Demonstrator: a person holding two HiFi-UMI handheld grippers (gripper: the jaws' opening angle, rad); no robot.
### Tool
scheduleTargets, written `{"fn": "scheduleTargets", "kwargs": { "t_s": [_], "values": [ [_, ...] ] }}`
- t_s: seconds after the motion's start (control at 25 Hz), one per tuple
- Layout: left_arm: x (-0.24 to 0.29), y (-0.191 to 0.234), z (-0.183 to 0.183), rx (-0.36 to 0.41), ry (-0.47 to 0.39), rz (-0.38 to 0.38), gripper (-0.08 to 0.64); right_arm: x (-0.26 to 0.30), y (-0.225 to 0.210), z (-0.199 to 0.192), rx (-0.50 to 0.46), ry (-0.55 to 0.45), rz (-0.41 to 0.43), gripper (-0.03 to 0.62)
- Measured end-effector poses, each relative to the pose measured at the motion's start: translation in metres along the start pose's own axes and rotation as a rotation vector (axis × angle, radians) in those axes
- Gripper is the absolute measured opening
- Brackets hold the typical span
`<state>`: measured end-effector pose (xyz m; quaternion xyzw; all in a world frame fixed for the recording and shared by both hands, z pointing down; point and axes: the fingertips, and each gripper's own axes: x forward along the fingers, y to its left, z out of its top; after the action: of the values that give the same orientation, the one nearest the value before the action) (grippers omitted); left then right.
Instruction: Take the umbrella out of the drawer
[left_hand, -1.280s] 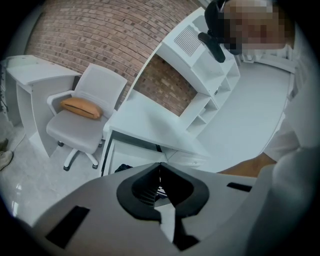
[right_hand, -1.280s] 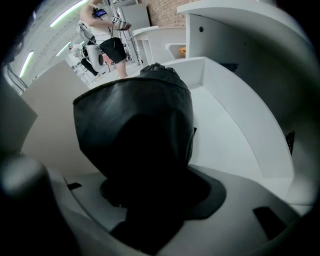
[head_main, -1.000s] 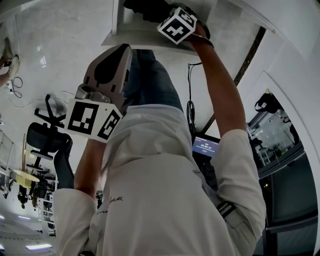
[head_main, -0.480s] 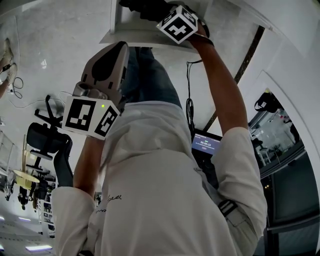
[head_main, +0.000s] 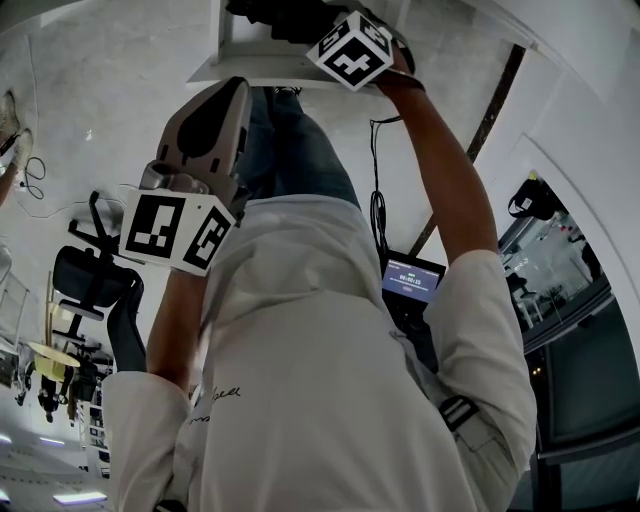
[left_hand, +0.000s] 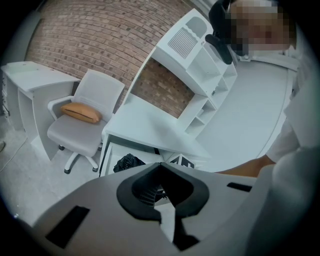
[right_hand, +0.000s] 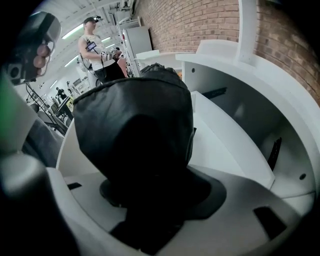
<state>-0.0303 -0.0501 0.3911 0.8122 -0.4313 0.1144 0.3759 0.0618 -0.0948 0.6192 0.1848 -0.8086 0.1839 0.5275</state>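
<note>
a red-brown brick wall (left_hand: 100, 40) is seen behind a white flat-topped table (left_hand: 150, 127). a white open drawer (left_hand: 106, 156) is pulled out under the table top. a light grey wheeled office chair (left_hand: 82, 127) is stood just beside the table, and an orange oblong cushion (left_hand: 80, 112) is laid on its seat. a black folded fabric umbrella (right_hand: 135, 120) is found in the open drawer, its bunched cloth filling most of the right gripper view. the right tongs (right_hand: 150, 187) are pinched on this umbrella at the drawer; in the head view they are reached to the drawer at the top edge, with the marker cube (head_main: 350, 50) turned upward. the left tongs (left_hand: 161, 192) are pressed together with nothing between them and are held well apart from the drawer, over the person's white shirt (head_main: 320, 380).
</note>
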Motion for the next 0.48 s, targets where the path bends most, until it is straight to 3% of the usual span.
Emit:
{"fn": "scheduleTargets", "kwargs": {
  "t_s": [0.48],
  "values": [
    [-0.004, -0.006, -0.001, 0.004, -0.012, 0.002, 0.017, -0.017, 0.002, 0.005, 0.029, -0.056, -0.017, 0.242]
  ]
}}
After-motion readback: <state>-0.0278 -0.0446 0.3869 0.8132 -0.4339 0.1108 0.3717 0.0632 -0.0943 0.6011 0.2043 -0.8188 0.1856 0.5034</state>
